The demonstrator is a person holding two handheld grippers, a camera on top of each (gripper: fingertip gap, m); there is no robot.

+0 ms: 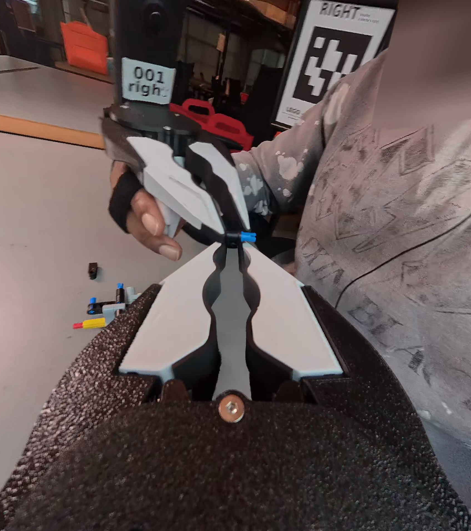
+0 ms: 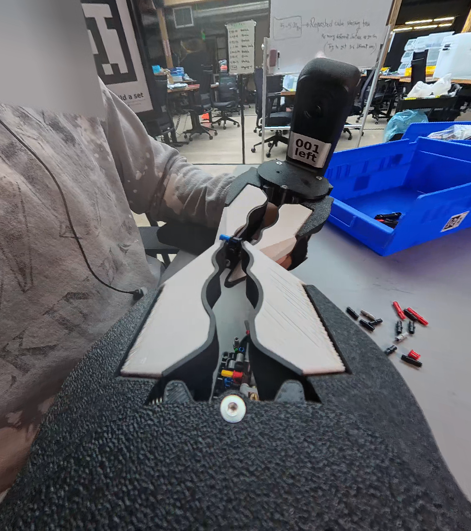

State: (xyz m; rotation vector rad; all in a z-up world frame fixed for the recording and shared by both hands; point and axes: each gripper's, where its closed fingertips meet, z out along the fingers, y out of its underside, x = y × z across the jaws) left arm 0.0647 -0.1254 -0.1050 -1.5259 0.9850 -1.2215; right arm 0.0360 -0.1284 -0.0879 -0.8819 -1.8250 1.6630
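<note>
A small black connector with a blue pin sticking out of its side is held in the air above the grey table. My left gripper is shut on it from below. The right gripper comes down from above, its tips closed on the same piece. In the right wrist view my right gripper is shut on the black connector, with the blue pin at its left. The left gripper meets it from the upper right. How the two grips share the piece is hidden.
Loose parts lie on the table: a black piece, a grey-black-blue assembly, a yellow-red axle, and several black and red pins. A blue bin stands at the right, red bins behind. The person's grey sweatshirt is close. Less than 4 cm separates the two grippers' tips. About 12 cm separates my left fingertips from the yellow-red axle.
</note>
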